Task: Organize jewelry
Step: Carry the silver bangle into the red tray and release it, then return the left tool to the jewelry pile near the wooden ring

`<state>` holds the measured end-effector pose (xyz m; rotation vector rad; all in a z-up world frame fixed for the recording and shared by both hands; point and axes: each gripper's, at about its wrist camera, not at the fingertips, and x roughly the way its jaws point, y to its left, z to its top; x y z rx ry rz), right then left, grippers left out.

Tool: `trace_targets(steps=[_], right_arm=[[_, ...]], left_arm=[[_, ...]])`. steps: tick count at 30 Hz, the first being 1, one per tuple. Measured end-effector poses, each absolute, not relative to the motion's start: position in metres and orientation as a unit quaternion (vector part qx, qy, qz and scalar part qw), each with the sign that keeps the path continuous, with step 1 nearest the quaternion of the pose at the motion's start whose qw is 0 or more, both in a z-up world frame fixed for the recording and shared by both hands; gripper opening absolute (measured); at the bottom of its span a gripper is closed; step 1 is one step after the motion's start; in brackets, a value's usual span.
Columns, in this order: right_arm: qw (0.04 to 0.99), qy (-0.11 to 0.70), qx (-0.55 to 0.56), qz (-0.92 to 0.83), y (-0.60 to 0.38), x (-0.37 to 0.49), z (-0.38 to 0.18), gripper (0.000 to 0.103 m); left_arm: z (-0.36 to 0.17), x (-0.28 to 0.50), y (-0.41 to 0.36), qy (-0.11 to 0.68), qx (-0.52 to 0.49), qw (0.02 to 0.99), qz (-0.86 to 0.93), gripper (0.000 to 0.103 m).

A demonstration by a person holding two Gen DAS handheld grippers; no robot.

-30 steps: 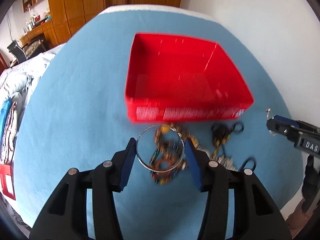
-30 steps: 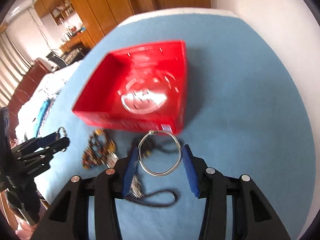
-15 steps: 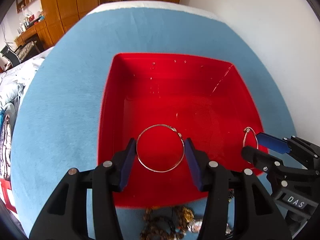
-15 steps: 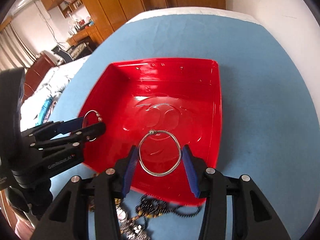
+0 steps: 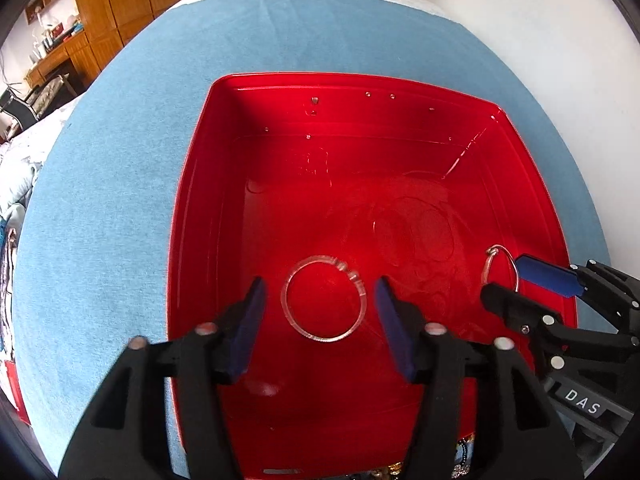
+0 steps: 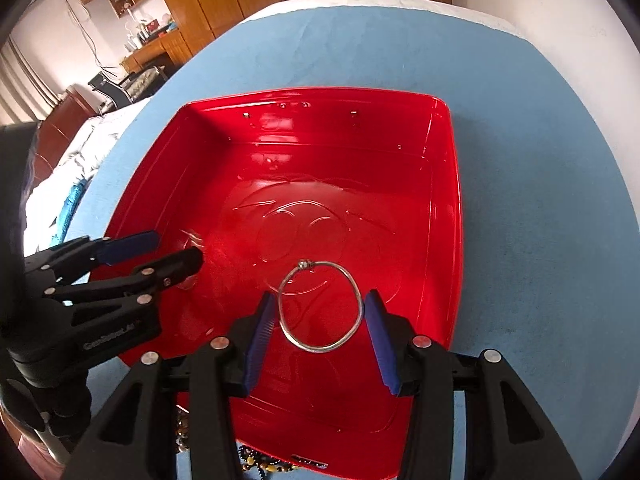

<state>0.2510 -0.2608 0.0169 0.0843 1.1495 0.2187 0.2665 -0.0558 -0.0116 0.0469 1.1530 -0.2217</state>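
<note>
A red plastic tray (image 5: 192,208) (image 6: 456,208) sits on a blue cloth. My left gripper (image 5: 320,316) is open over the tray's near half; a silver bangle (image 5: 324,298) sits blurred between its fingers, touching neither pad. My right gripper (image 6: 320,320) holds a second silver bangle (image 6: 320,308) between its blue pads, over the tray. That bangle also shows in the left wrist view (image 5: 500,268) at the right gripper's tips. The left gripper shows in the right wrist view (image 6: 152,256) with its jaws apart.
A pile of beaded jewelry (image 6: 256,464) lies on the blue cloth (image 5: 100,200) just in front of the tray's near wall. A white wall stands at the right. Wooden cabinets and a bed lie beyond the table at the left.
Both grippers moved forward from above the jewelry pile to over the tray. My left gripper's jaws have opened and its bangle has come free of the pads. The right still holds its bangle.
</note>
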Motion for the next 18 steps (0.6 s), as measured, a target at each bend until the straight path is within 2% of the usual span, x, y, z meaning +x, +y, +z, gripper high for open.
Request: trace_targets(steps=[9, 18], right_arm=[[0.843, 0.522, 0.066, 0.114, -0.272, 0.236, 0.032, 0.049], [0.866, 0.478, 0.062, 0.135, -0.281, 0.178, 0.064, 0.05]], left_arm=[[0.009, 0.244, -0.037, 0.524, 0.013, 0.844, -0.114, 0.063], [0.037, 0.179, 0.001, 0.488, 0.004, 0.866, -0.109, 0.063]])
